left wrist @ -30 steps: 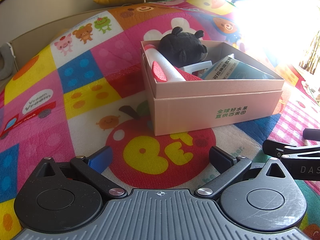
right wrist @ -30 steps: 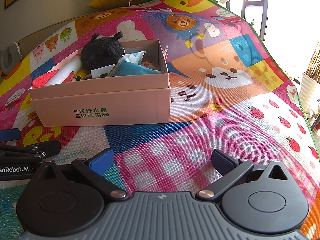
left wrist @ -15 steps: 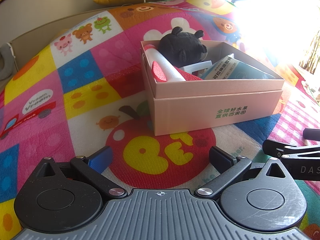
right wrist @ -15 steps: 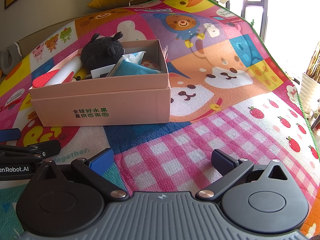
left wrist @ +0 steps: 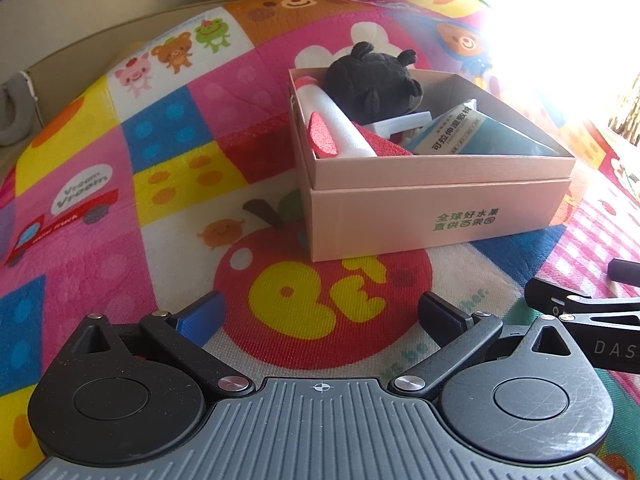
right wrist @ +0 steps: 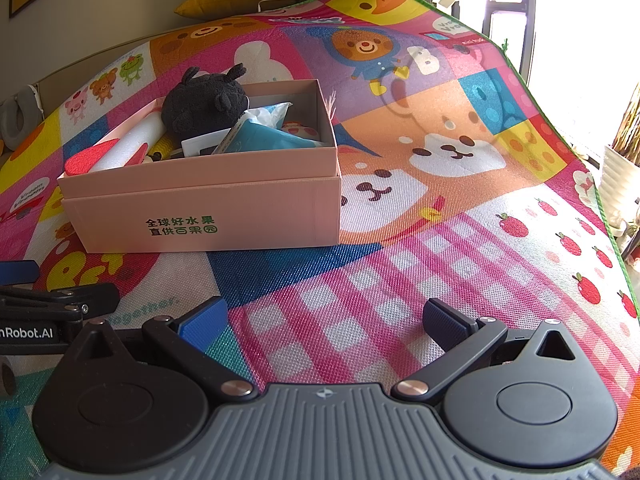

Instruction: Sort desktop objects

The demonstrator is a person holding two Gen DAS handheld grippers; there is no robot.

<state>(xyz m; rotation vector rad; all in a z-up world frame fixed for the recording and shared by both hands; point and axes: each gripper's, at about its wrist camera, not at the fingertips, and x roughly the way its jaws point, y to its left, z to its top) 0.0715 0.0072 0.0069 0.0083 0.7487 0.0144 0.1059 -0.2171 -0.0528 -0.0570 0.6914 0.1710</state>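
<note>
The pale pink cardboard box (left wrist: 432,216) with green printed characters on its front sits on the colourful cartoon-patterned play mat (left wrist: 168,168), ahead of both grippers and well apart from them. It appears to be a tray nested in its own upturned lid, and it already holds the sorted things: a black plush toy (left wrist: 372,84) at the back, a white foam roll with a red end (left wrist: 340,128) along the left wall, a teal printed packet (left wrist: 480,136) leaning to the right, and a small white flat item between them that we cannot identify. In the right wrist view a crinkled blue-and-white wrapper (right wrist: 272,114) also shows near the far wall.

We judge the box light but stiff enough to be gripped by one wall; the rim of the front or side wall looks the best hold, since the smooth card faces could slip. The plush would squash and give, the foam roll would dent, and the packet is thin and probably slick.

Our left gripper (left wrist: 322,316) hovers low over the red apple print, jaws spread wide and holding nothing. Our right gripper (right wrist: 326,316) does likewise over the pink checked patch, also wide and empty. We see no loose objects left on the mat, so the sorting looks close to finished.
</note>
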